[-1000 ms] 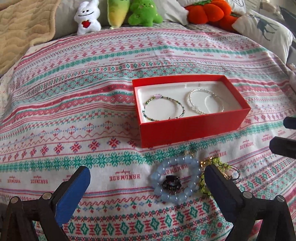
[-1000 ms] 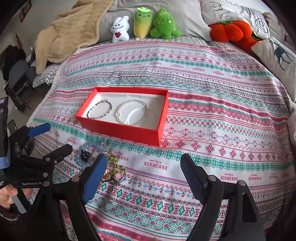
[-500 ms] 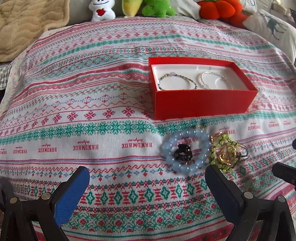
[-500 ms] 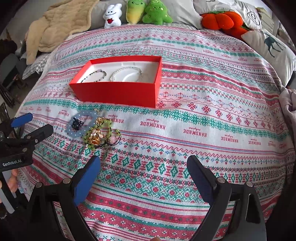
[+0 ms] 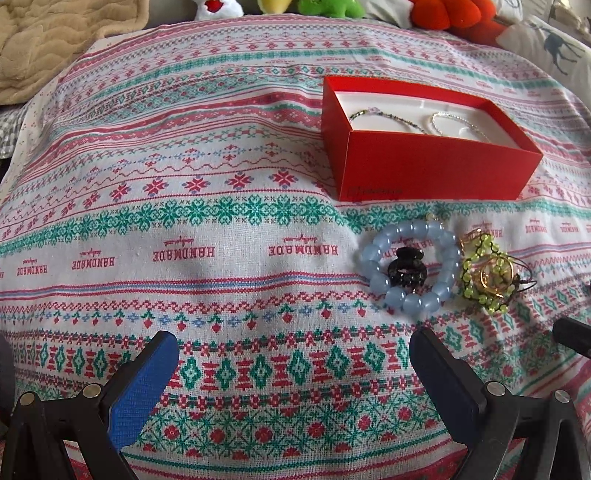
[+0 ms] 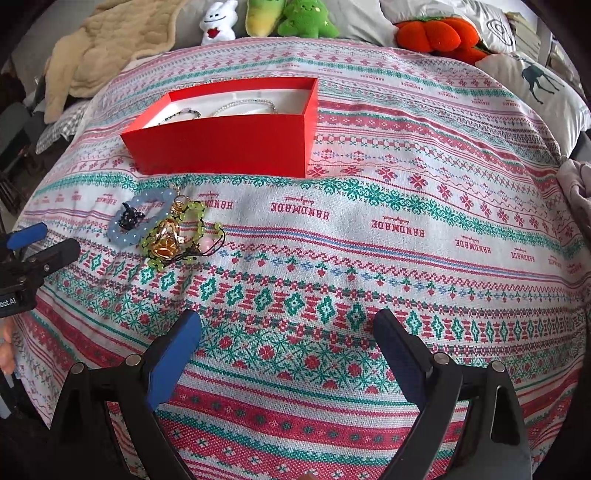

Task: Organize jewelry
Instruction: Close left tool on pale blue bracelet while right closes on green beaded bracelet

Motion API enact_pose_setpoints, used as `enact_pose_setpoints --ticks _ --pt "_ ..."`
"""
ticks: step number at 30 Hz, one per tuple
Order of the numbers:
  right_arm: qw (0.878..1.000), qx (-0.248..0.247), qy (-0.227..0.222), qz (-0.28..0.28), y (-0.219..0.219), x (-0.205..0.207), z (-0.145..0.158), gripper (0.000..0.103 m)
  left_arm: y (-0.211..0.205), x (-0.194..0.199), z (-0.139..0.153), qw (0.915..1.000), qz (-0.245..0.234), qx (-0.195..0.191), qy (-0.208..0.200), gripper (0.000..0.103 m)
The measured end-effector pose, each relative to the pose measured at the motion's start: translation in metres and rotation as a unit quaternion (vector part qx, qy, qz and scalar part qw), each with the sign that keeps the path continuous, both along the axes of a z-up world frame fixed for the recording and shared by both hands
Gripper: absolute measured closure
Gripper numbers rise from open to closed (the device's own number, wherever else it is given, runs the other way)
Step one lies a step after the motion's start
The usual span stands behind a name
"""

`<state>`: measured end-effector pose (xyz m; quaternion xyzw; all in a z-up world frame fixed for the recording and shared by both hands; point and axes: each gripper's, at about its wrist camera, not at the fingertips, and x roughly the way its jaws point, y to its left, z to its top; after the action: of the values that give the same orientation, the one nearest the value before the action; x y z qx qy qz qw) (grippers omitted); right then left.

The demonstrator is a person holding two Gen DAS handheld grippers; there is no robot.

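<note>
Both tongs gape empty over the patterned bedspread

Left tongs (image 5: pixel 291 363) and right tongs (image 6: pixel 286 343), lower frame, hold nothing, the right's jaws having just widened. Mid-frame lie a blue bead bracelet (image 5: pixel 408 267), black clip (image 5: pixel 406 271) and green bracelet (image 5: pixel 487 273); beyond, the red box (image 5: pixel 424 166).

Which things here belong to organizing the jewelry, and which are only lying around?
Belong to the job:
- red box with two thin bracelets inside
- blue bead bracelet
- black hair clip inside it
- green bead bracelet tangled with gold pieces

Just lying about:
- plush toys
- orange pumpkin cushion
- beige blanket
- deer pillow
</note>
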<state>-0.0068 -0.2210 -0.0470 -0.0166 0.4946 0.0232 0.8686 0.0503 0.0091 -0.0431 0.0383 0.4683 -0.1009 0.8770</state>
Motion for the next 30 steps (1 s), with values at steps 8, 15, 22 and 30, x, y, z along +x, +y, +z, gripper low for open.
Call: enact_pose_setpoints --ticks 8,15,22,30 --pt "1.000 0.003 -0.002 0.000 0.006 0.014 0.002 0.007 -0.004 0.017 0.000 0.9996 0.005 -0.027 -0.001 0.010" --pt "1.000 0.009 -0.007 -0.002 0.008 0.022 0.006 0.007 -0.021 0.028 -0.006 0.9993 -0.019 -0.031 0.012 0.040" --pt "1.000 0.025 -0.014 -0.004 0.005 0.029 0.012 0.007 -0.029 0.029 -0.007 0.9992 -0.030 -0.022 0.013 0.061" --pt "0.999 0.050 -0.009 0.009 0.009 0.041 0.013 0.032 -0.036 0.022 -0.007 0.9985 -0.053 -0.012 0.010 0.083"
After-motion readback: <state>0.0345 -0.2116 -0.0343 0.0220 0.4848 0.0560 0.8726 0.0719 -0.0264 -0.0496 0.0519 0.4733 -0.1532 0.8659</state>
